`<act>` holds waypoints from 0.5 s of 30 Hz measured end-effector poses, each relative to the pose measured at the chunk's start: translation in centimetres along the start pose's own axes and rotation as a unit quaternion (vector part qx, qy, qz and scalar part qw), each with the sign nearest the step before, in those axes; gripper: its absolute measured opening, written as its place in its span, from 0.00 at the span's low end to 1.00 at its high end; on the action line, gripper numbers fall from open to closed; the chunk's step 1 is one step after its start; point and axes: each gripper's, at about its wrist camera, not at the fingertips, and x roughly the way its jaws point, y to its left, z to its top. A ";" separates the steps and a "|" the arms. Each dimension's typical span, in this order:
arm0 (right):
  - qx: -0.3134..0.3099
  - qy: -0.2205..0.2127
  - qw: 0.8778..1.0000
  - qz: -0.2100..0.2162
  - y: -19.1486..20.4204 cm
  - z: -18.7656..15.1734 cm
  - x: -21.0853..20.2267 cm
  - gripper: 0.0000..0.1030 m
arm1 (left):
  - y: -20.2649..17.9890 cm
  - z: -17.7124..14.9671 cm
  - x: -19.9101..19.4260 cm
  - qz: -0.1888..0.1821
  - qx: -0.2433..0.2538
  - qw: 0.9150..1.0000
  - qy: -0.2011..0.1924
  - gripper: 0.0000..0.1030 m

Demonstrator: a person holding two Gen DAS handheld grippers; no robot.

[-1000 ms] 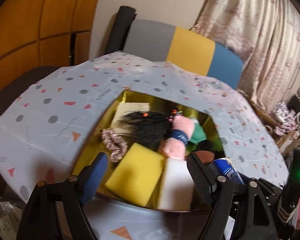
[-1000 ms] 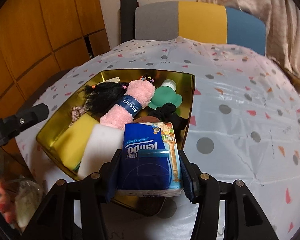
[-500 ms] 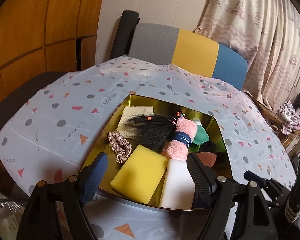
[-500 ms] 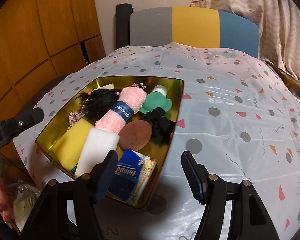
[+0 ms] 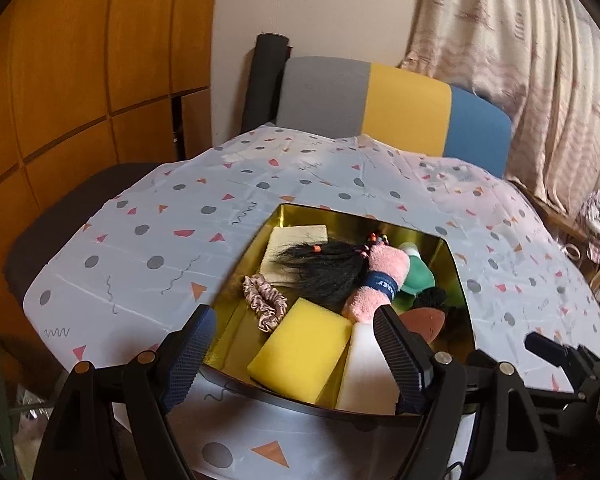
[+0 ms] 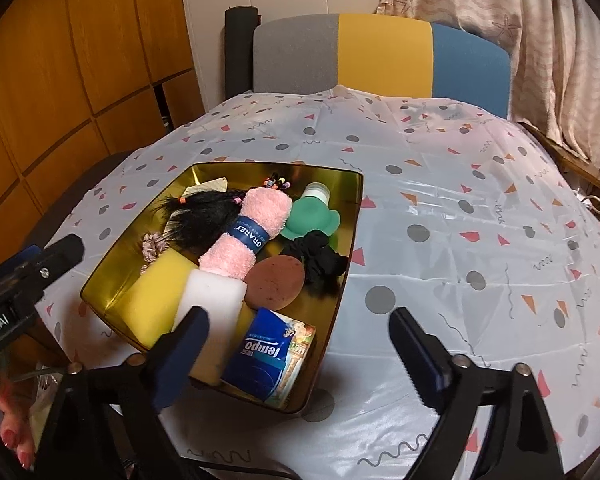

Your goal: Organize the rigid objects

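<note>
A gold tray point(image 6: 352, 216) on the patterned tablecloth holds a yellow sponge point(image 6: 160, 284), a white sponge point(image 6: 212, 296), a pink rolled towel point(image 6: 252, 228), a black hairpiece point(image 6: 204, 212), a green bottle point(image 6: 312, 216), a brown puff point(image 6: 274, 282) and a black scrunchie point(image 6: 320, 260). A blue tissue pack point(image 6: 272, 356) lies in the tray's near corner. Above it my right gripper point(image 6: 298, 314) is opening wide, its pads off the pack. My left gripper point(image 5: 293, 311) hangs open over the tray's point(image 5: 452, 264) near edge, above the yellow sponge point(image 5: 300, 354), holding nothing.
The tablecloth point(image 6: 460, 200) stretches bare to the right of the tray. A chair point(image 6: 380, 52) with a grey, yellow and blue back stands behind the table. Wooden cabinets point(image 6: 60, 80) line the left and curtains point(image 6: 540, 40) the right. A pink scrunchie point(image 5: 264, 300) lies in the tray.
My right gripper has let go of the blue tissue pack, which dropped into the tray's near corner, and its jaws have spread wide while it rose. The left gripper lifted a little.
</note>
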 end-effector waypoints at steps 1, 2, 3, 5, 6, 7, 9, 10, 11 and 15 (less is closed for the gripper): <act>0.000 -0.001 1.000 -0.004 0.1 0.1 -0.1 0.95 | 0.2 0.1 0.0 0.002 -0.004 1.000 0.001 0.79; 0.001 -0.002 1.000 -0.006 0.2 0.2 -0.3 0.95 | 0.3 0.2 -0.1 0.005 -0.007 1.000 0.001 0.79; 0.003 -0.003 1.000 -0.007 0.3 0.4 -0.4 0.97 | 0.4 0.3 -0.2 0.010 -0.008 1.000 0.001 0.79; 0.009 -0.005 1.000 -0.013 0.4 0.6 -0.7 1.00 | 0.6 0.4 -0.4 0.028 -0.011 1.000 -0.001 0.79; 0.013 -0.006 1.000 -0.016 0.4 0.8 -0.8 1.00 | 0.7 0.5 -0.4 0.037 -0.011 0.999 -0.001 0.79; 0.017 -0.006 1.000 -0.017 0.5 0.9 -0.9 1.00 | 0.7 0.5 -0.5 0.046 -0.009 0.999 0.001 0.79; 0.026 -0.006 0.999 -0.022 0.6 1.0 -1.0 1.00 | 0.7 0.5 -0.7 0.055 -0.003 0.998 0.006 0.79; 0.032 -0.007 0.999 -0.026 0.6 1.0 -1.0 1.00 | 0.8 0.5 -0.7 0.056 0.000 0.998 0.009 0.79; 0.035 -0.008 0.999 -0.029 0.6 1.0 -1.1 1.00 | 0.7 0.4 -0.7 0.057 0.003 0.998 0.013 0.79; 0.037 -0.006 0.998 -0.044 0.9 0.9 -0.8 1.00 | 0.6 0.3 -0.8 0.064 0.012 0.998 0.023 0.79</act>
